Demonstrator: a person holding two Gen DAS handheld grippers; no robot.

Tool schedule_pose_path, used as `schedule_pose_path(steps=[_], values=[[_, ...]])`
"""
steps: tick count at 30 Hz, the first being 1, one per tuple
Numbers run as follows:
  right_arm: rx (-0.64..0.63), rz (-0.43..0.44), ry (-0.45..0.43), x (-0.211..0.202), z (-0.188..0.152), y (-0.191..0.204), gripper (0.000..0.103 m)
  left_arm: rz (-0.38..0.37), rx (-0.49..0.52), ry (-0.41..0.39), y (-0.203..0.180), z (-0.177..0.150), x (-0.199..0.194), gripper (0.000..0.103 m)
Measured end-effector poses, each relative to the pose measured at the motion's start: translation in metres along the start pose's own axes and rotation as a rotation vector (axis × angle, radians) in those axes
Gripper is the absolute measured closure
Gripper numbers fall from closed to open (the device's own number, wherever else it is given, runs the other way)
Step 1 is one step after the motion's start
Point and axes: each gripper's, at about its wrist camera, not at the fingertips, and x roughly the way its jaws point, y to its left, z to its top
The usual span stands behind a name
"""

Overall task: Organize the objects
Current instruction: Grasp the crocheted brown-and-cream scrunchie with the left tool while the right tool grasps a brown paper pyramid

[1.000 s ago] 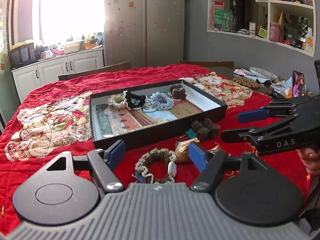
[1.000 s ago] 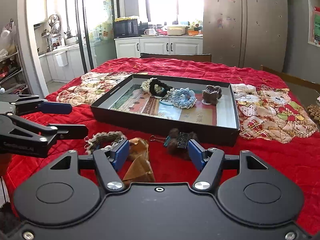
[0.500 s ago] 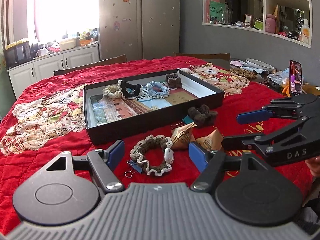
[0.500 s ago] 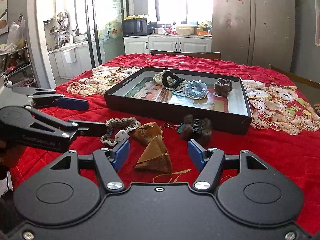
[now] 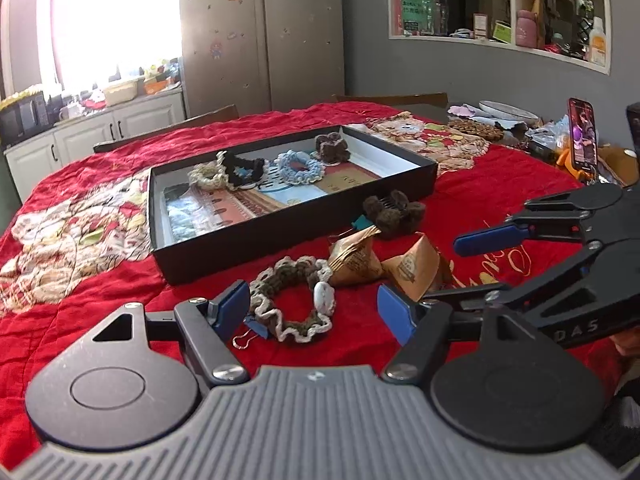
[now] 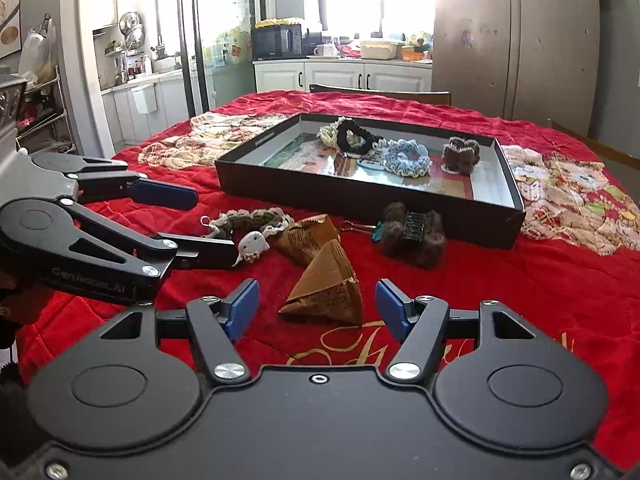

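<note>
Four hair ties lie in the box (image 5: 416, 160). A scrunchie (image 5: 294, 300), two packets (image 6: 326, 292) and a clip (image 6: 412, 234) wait before it. The left gripper (image 5: 312, 306) is closing, nothing gripped; the right gripper (image 6: 316, 306) gapes empty.

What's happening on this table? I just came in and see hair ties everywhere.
A person is sorting accessories into the black tray. The left hand-held gripper, jaws closing, frames the olive scrunchie; the right hand-held gripper is open over a brown paper packet. Neither grips anything yet. Four scrunchies already lie inside.

Left tongs (image 5: 312, 304) closing, right tongs (image 6: 316, 306) agape.
</note>
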Motion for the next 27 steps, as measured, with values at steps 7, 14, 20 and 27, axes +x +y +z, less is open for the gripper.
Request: schedule_pose_path(steps=[7,14,20,27], values=[[0.005,-0.007,0.016,0.009,-0.003,-0.004,0.044,0.003,0.054,0.006,-0.008,0.002,0.009,0.032],[0.014,-0.004,0.027,0.016,-0.004,-0.005,0.049,0.008,0.1,0.051,-0.009,0.001,0.023,0.037],[0.015,0.01,0.04,0.02,-0.005,-0.004,0.057,-0.003,0.106,0.077,-0.009,-0.002,0.033,0.047],[0.019,0.013,0.039,0.021,-0.004,-0.005,0.059,-0.026,0.075,0.113,-0.005,-0.003,0.043,0.074]])
